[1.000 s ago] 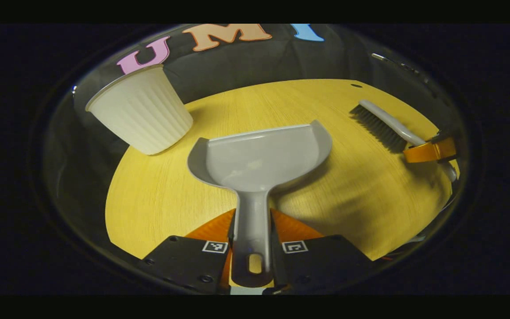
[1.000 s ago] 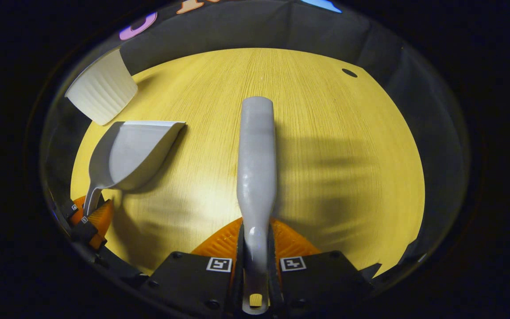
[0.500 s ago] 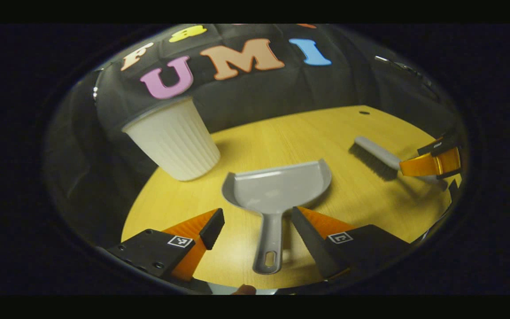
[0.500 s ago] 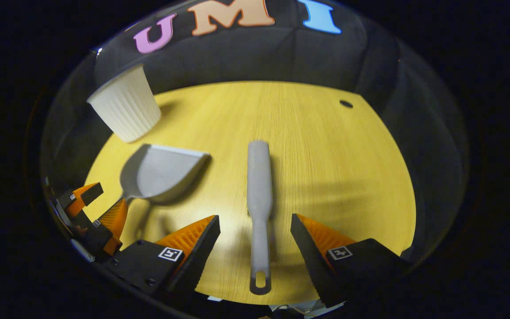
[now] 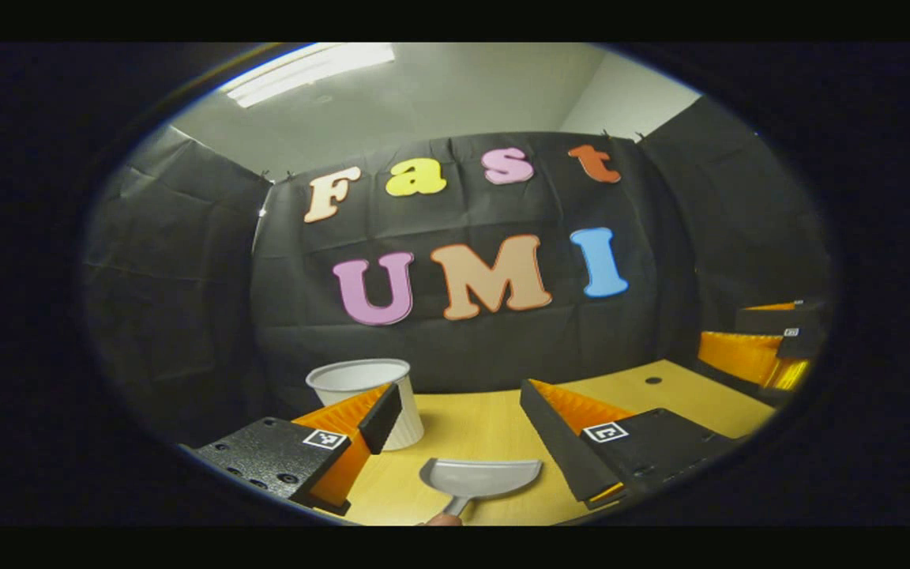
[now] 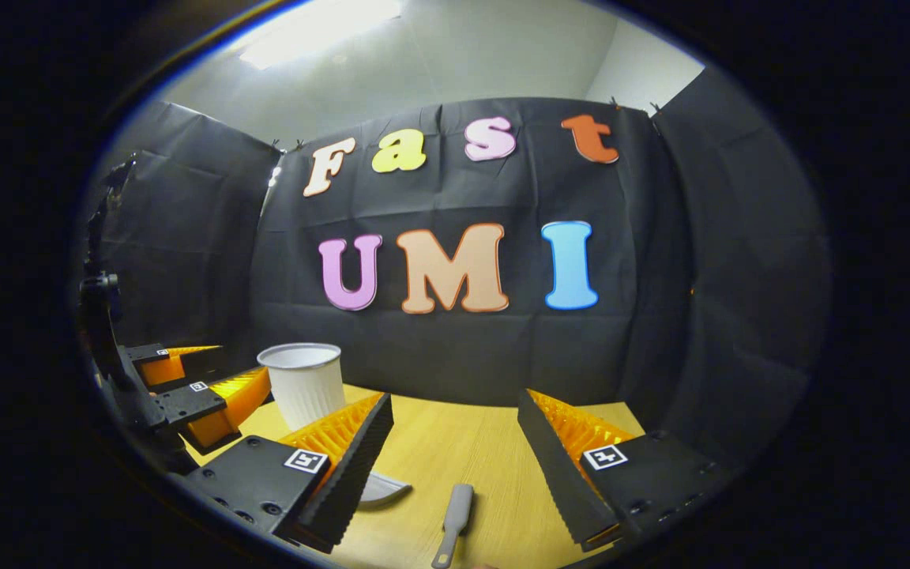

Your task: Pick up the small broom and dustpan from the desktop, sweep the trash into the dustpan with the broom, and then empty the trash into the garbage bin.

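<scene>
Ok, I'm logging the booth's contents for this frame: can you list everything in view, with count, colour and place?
dustpan: one, grey, lying on the table below the left gripper.
broom: one, grey handle up, lying on the table right of the dustpan.
garbage bin: one, white ribbed cup, upright at the table's far left.
table: one, yellow wood.
ceiling light: one, white, overhead.
left gripper: one, fingers spread, nothing between them.
right gripper: one, fingers spread, nothing between them.
</scene>
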`<move>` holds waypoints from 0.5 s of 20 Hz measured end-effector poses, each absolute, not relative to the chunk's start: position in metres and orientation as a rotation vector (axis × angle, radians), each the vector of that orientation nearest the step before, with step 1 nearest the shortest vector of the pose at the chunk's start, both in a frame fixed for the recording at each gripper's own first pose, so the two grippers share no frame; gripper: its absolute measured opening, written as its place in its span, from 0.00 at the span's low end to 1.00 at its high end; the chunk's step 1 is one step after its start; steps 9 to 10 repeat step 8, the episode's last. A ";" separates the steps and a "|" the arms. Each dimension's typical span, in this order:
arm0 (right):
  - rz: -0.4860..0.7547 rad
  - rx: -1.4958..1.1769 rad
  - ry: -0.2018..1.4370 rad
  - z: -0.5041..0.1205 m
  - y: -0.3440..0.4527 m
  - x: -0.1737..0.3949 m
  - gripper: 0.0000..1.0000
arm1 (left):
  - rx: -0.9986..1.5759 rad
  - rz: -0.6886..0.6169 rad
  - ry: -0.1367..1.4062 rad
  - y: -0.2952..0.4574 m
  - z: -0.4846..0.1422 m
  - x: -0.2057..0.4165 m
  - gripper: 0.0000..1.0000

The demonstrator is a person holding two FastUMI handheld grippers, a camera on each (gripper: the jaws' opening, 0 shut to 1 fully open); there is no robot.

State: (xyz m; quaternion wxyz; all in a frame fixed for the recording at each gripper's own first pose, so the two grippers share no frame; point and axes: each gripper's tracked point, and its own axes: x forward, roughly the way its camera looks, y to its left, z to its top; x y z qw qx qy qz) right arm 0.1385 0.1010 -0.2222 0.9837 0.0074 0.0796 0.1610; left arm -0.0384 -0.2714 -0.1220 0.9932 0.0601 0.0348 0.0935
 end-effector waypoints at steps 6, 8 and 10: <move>0.235 0.081 0.115 -0.223 0.099 0.135 1.00 | 0.140 0.089 0.006 -0.283 -0.082 -0.043 0.92; 0.213 0.074 0.089 -0.216 0.099 0.135 1.00 | 0.142 0.067 -0.003 -0.287 -0.078 -0.050 0.92; 0.213 0.074 0.089 -0.216 0.099 0.135 1.00 | 0.142 0.067 -0.003 -0.287 -0.078 -0.050 0.92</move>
